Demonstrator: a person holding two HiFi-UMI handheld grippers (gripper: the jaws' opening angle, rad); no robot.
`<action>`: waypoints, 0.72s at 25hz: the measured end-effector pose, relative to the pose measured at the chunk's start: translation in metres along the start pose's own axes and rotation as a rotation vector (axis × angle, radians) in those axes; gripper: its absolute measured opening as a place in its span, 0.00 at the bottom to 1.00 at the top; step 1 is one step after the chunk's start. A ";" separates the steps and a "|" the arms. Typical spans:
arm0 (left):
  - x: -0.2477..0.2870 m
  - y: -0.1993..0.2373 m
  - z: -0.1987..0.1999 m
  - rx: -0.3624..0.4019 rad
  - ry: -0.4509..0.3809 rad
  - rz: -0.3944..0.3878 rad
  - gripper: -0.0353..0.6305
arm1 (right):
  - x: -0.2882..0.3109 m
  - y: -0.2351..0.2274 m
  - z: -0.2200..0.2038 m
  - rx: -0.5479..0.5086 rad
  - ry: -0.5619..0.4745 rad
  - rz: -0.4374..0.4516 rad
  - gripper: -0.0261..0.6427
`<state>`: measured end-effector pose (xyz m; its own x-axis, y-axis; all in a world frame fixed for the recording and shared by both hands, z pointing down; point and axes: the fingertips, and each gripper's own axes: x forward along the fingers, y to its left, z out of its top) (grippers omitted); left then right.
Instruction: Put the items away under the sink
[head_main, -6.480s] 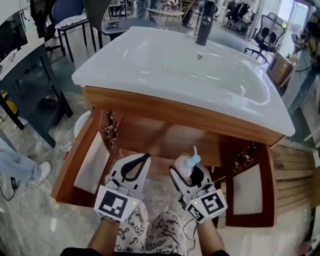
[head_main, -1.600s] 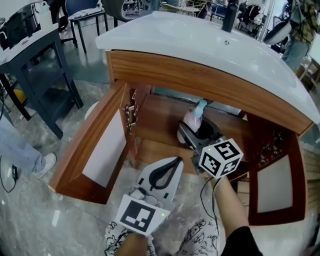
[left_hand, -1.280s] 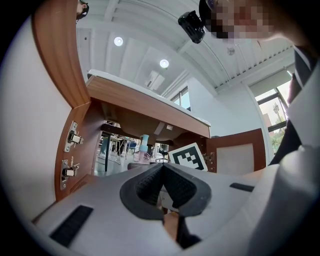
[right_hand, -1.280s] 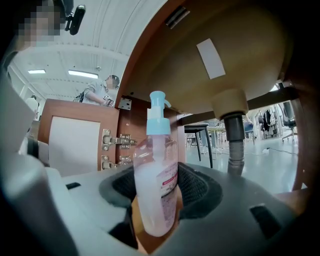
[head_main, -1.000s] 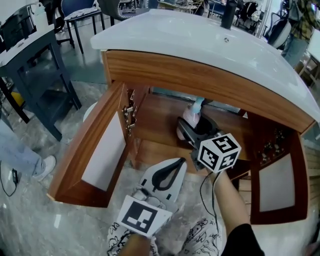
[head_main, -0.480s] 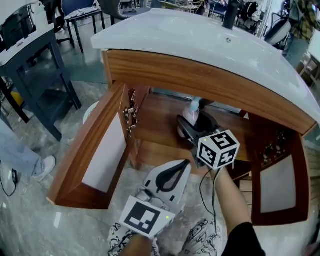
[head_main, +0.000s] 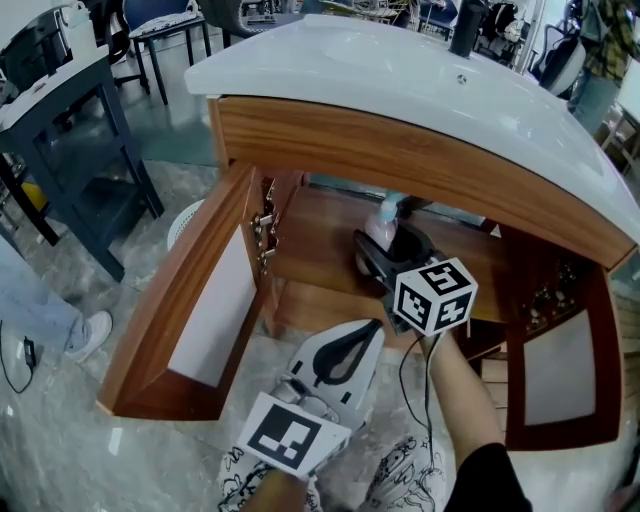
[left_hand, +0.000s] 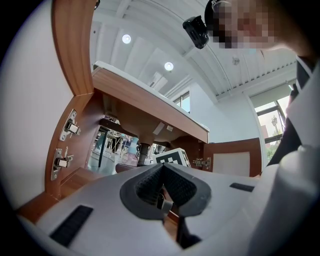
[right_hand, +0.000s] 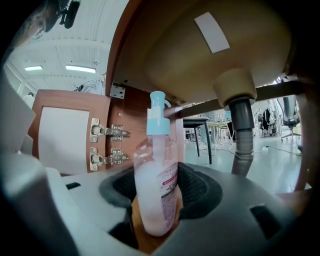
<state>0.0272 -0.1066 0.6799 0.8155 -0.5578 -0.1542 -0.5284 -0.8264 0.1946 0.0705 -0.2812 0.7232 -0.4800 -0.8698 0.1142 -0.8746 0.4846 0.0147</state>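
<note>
Item: pump bottle (right_hand: 157, 185), pinched in your right gripper (head_main: 397, 252), inside the cabinet (head_main: 320, 235). Your left gripper (head_main: 368, 331), at 7 o'clock: pressed together, empty.

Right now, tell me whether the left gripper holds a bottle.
No, the left gripper has its jaws shut together with nothing between them.

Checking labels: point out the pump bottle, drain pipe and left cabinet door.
pump bottle (right_hand: 156, 175): right gripper view, pink body.
drain pipe (right_hand: 243, 134): right gripper view, grey stem.
left cabinet door (head_main: 205, 310): head view, white inner panel.
</note>
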 end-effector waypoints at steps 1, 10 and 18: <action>0.000 0.000 0.001 -0.003 -0.003 -0.002 0.06 | 0.001 0.000 0.000 0.003 0.000 0.001 0.38; 0.002 0.005 0.000 -0.006 -0.009 0.006 0.06 | 0.007 -0.002 0.000 0.016 -0.016 0.005 0.38; 0.005 0.010 -0.006 -0.012 0.010 0.007 0.06 | 0.012 -0.006 0.001 0.015 -0.024 0.005 0.38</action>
<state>0.0271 -0.1172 0.6866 0.8141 -0.5629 -0.1428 -0.5315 -0.8212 0.2076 0.0697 -0.2943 0.7235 -0.4859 -0.8693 0.0908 -0.8729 0.4879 -0.0012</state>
